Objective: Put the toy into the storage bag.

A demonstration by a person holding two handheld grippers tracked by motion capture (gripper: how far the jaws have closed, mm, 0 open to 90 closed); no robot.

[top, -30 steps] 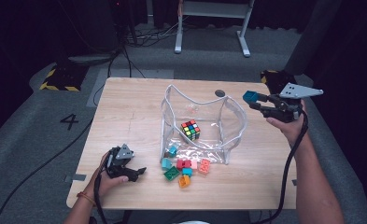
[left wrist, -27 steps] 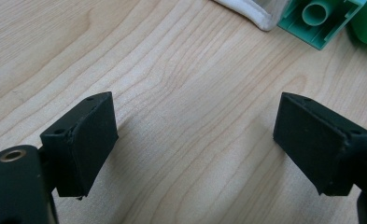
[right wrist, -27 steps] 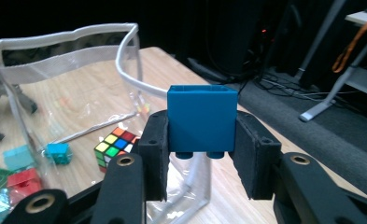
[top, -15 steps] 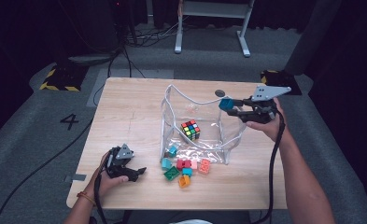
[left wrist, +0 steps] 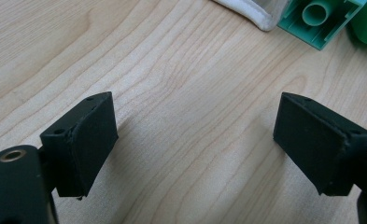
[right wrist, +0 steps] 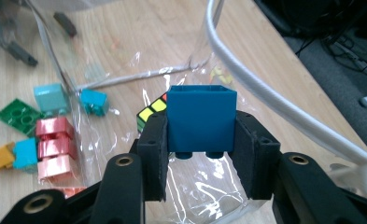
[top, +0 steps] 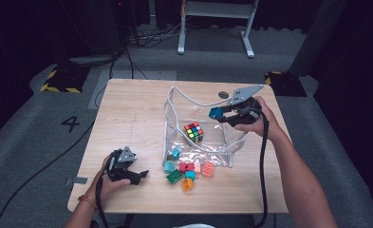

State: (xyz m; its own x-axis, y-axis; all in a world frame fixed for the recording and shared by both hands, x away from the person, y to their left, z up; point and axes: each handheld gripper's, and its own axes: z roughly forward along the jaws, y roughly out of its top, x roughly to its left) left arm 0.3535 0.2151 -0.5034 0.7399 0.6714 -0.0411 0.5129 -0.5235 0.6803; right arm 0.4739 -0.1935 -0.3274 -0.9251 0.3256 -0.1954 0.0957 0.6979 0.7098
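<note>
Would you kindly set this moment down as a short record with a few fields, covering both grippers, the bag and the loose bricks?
right gripper: shut on the blue brick, held over the clear bag
left gripper: open, nothing between its fingers, low over the table near its front left corner
inside the bag: a colour cube
outside the bag: loose bricks in teal, green, red, pink and orange by the bag's near edge
bag: standing open, white cord rim raised
</note>
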